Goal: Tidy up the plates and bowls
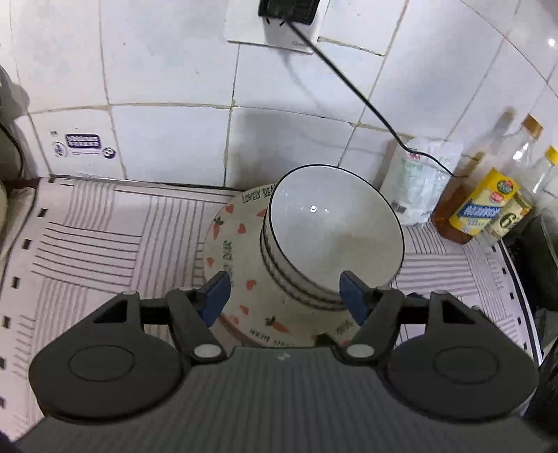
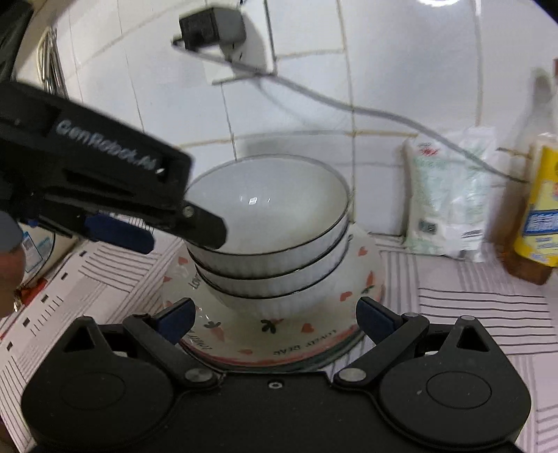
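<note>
Three white ribbed bowls with dark rims [image 2: 268, 202] sit nested on a plate with hearts and carrots [image 2: 307, 345]; more plate rims show under it. In the left wrist view the bowl stack [image 1: 334, 223] leans over the same plate [image 1: 237, 240]. My left gripper [image 1: 286, 296] is open, its blue pads on either side of the lowest bowl and clear of it. From the right wrist view the left gripper [image 2: 174, 237] hovers at the top bowl's left rim. My right gripper [image 2: 276, 319] is open just in front of the plates, holding nothing.
A striped mat [image 1: 87, 244] covers the counter. A white bag [image 1: 418, 188] and several bottles [image 1: 484, 205] stand at the right against the tiled wall. A black cable [image 1: 348, 87] hangs from a wall plug [image 2: 209, 24]. A person's hand [image 2: 7, 265] shows at the left edge.
</note>
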A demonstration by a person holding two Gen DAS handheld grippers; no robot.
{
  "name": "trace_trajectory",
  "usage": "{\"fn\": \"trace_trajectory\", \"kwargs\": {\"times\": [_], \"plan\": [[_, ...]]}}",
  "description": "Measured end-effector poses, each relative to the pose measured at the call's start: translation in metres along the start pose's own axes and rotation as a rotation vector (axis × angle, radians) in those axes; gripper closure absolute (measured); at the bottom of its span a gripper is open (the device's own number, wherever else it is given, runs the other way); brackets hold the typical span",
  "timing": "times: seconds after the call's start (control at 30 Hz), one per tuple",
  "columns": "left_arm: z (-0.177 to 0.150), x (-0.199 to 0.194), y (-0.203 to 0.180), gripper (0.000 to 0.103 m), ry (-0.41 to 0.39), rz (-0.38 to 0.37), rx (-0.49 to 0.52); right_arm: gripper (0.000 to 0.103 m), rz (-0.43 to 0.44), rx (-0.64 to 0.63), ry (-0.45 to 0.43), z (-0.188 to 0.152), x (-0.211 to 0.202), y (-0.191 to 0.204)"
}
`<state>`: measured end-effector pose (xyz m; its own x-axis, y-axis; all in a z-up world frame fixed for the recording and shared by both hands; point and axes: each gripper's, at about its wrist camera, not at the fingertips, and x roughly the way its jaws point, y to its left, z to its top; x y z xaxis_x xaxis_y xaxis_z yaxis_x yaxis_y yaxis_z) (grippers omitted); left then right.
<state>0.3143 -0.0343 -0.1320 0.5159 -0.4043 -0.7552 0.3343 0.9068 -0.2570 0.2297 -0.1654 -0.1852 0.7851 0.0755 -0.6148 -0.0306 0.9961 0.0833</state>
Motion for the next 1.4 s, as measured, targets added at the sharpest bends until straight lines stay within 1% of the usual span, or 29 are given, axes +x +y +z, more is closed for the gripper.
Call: {"fn": "trace_trajectory", "kwargs": {"times": [0.13,0.3,0.37,0.4,0.47,0.57,0.67,0.8,0.93,1.1,1.17,1.23,1.4], "plan": [[-0.006,-0.025,0.001,0.031,-0.016,0.014,0.019,0.003,-0.007,0.026,0.006,0.001,-0.022,-0.006],[-0.013,-0.061,0.002,0.024,-0.022,0.052,0.028,0.003,-0.055,-0.008,0.001,0.005,-0.052,-0.004],[-0.017,-0.077,0.002,0.018,-0.04,0.067,0.035,0.002,-0.074,-0.019,-0.007,0.01,-0.063,-0.001],[-0.02,-0.085,0.001,0.017,-0.052,0.079,0.039,0.002,-0.079,-0.016,-0.012,0.012,-0.07,-0.001],[-0.025,-0.101,-0.001,0.011,-0.071,0.091,0.053,0.002,-0.082,-0.002,-0.017,0.016,-0.084,0.001],[-0.032,-0.122,-0.003,0.005,-0.094,0.094,0.065,0.001,-0.092,-0.001,-0.01,0.021,-0.102,0.004],[-0.039,-0.14,-0.006,0.005,-0.106,0.093,0.061,0.001,-0.09,0.022,0.026,0.028,-0.12,0.004],[-0.047,-0.157,-0.009,0.002,-0.114,0.101,0.07,0.001,-0.081,0.054,0.034,0.03,-0.144,0.003],[-0.056,-0.177,-0.014,0.002,-0.104,0.113,0.071,0.001,-0.121,0.02,0.041,0.031,-0.17,0.011],[-0.064,-0.201,-0.023,0.0,-0.12,0.118,0.092,0.001,-0.167,0.001,0.055,0.032,-0.199,0.021],[-0.067,-0.208,-0.027,0.0,-0.111,0.126,0.119,0.001,-0.191,0.017,0.081,0.033,-0.208,0.023],[-0.071,-0.212,-0.029,0.0,-0.096,0.123,0.133,0.001,-0.21,0.009,0.08,0.032,-0.218,0.027],[-0.083,-0.222,-0.026,0.0,-0.067,0.136,0.108,0.001,-0.211,0.021,0.059,0.03,-0.241,0.034]]}}
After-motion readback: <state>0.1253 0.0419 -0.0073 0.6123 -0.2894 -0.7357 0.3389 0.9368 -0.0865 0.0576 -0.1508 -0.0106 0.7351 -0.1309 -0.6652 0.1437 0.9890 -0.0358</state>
